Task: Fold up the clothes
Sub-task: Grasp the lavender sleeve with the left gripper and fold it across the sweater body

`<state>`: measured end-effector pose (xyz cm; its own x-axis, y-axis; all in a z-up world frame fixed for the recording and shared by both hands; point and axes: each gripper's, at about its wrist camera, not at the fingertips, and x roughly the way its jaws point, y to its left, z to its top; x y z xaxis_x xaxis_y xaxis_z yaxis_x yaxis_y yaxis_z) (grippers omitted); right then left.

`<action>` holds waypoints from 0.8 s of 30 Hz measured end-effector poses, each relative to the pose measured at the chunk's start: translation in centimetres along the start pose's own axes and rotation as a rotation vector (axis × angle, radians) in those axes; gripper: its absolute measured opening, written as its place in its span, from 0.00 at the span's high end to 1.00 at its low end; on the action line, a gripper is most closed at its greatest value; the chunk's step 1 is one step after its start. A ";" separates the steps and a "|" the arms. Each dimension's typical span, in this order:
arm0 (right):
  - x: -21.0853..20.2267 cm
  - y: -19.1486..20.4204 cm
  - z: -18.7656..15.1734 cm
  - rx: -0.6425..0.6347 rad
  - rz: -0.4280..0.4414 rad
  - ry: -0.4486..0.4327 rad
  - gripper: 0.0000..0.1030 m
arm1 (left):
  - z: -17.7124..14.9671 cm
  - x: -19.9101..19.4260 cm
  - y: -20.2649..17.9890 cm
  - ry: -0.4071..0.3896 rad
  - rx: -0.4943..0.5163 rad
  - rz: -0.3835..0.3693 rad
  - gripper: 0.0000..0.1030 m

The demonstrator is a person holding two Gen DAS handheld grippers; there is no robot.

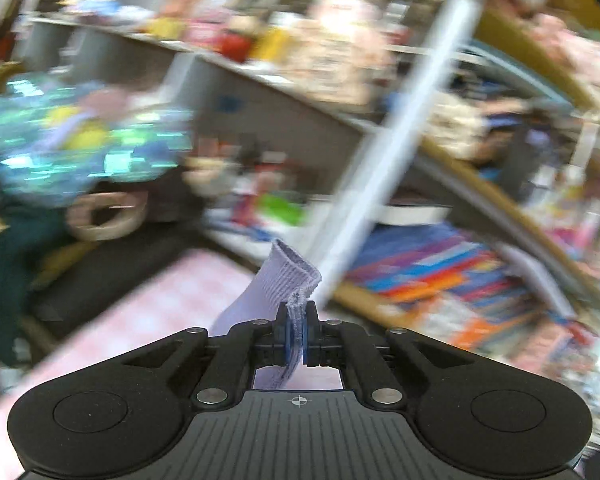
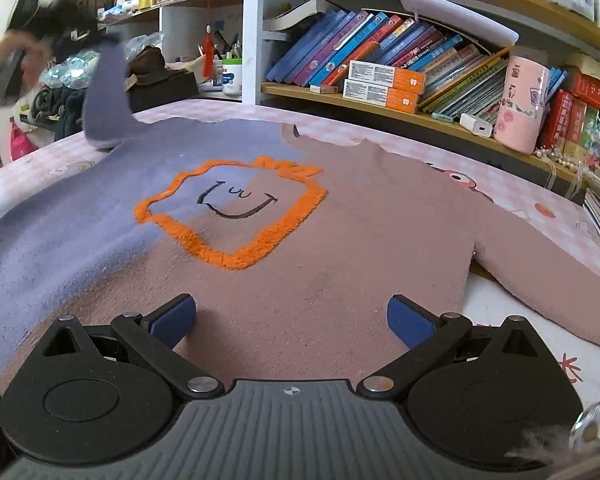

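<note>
Wooden bookshelves [image 2: 380,98] crammed with slanting books line the wall behind a table [image 2: 540,216] covered in a pink checked cloth with cartoon prints.

The right hand-held gripper [image 2: 292,320] hovers low over the near edge of the table with its blue-padded jaws spread wide and nothing between them. Just beyond it a sweater [image 2: 340,264] lies flat across the middle of the table, lilac on the left, dusty pink on the right, with a fuzzy orange outline [image 2: 236,208] around a drawn smiling face. Its pink sleeve [image 2: 548,280] runs off toward the right edge and is cut off by the frame.

The left hand-held gripper [image 1: 298,312] is clamped tight on the ribbed cuff of the lilac sleeve [image 1: 278,276], lifted above the table's far left corner; from the right wrist view that sleeve rises to a dark, smeared shape at the upper left.

The left wrist view is badly motion-blurred, so the shelves there are only streaks of colour. Two orange and white boxes [image 2: 384,84] and a pink tumbler [image 2: 522,104] stand on the lower shelf; their print and the book spines are too small to read.
</note>
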<state>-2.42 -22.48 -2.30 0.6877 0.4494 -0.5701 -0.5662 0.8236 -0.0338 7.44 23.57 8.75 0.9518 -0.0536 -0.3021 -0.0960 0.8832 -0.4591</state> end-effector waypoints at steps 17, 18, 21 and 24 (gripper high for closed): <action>0.0 -1.2 -0.1 0.083 -0.006 0.012 0.00 | -7.5 7.3 -17.4 0.179 0.007 -0.359 0.96; 0.0 -1.3 -0.1 0.089 -0.001 0.012 0.00 | -8.3 7.8 -17.8 0.193 0.005 -0.361 0.96; -0.1 -1.6 -0.1 0.103 0.010 0.007 0.00 | -11.4 9.0 -18.2 0.247 -0.032 -0.369 0.96; -0.1 -1.7 -0.1 0.111 0.013 0.004 0.00 | -14.1 10.1 -18.6 0.312 -0.068 -0.353 0.88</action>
<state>-1.57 -23.98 -2.21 0.6789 0.4593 -0.5728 -0.5209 0.8511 0.0650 14.77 0.07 2.48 0.7977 -0.4915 -0.3494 0.1887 0.7538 -0.6294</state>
